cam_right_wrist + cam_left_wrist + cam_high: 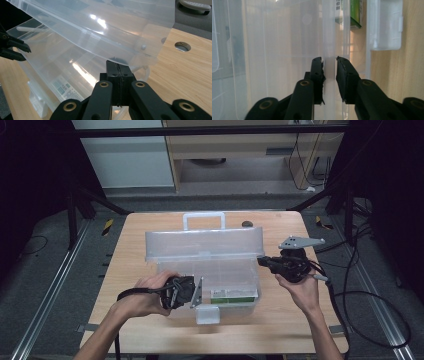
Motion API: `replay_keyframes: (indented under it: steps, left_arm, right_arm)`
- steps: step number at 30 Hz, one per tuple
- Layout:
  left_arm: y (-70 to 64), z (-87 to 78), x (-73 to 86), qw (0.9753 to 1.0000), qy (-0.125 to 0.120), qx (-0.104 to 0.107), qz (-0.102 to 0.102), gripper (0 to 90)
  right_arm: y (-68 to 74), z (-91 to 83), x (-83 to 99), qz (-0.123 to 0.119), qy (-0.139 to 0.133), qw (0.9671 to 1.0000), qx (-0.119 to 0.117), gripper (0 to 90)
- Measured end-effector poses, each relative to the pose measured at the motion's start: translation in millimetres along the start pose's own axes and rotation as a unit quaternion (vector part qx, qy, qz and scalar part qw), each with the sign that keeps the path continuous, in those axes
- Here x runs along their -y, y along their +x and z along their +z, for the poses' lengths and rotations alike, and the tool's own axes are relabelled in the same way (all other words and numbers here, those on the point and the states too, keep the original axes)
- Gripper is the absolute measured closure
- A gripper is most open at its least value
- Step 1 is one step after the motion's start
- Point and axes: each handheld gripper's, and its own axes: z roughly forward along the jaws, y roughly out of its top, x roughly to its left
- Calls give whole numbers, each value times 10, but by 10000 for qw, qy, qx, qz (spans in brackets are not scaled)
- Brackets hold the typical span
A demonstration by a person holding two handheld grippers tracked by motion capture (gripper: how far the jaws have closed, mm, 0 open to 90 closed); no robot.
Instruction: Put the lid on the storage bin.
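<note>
A clear plastic box [210, 270] sits in the middle of the wooden counter [280, 320], with its lid [205, 242] tipped up at the 12 o'clock side. The left tongs [196, 292] are at the box's 8 o'clock corner — in the left gripper view they [329, 62] are open a little, one jaw on each side of the box's thin front wall, close to it. The right tongs [261, 261] are at the box's 3 o'clock end — their jaws [117, 65] are pressed together right under the lid's edge, and I cannot tell if they pinch anything.
</note>
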Motion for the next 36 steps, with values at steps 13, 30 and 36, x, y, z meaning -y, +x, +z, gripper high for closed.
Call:
replay_keyframes:
  steps: [13, 30, 36]
  left_arm:
    - [42, -341, 313, 9924, -620, -262, -1028, 672]
    - [-22, -446, 923, 9558, -1133, -561, -2653, 700]
    - [-32, -416, 1109, 9368, -1238, -728, -3191, 739]
  right_arm:
    - [24, 5, 40, -65, 76, 9999, -18, 900]
    - [47, 4, 65, -129, 134, 9998, 15, 900]
    - [60, 3, 77, -193, 170, 9997, 50, 900]
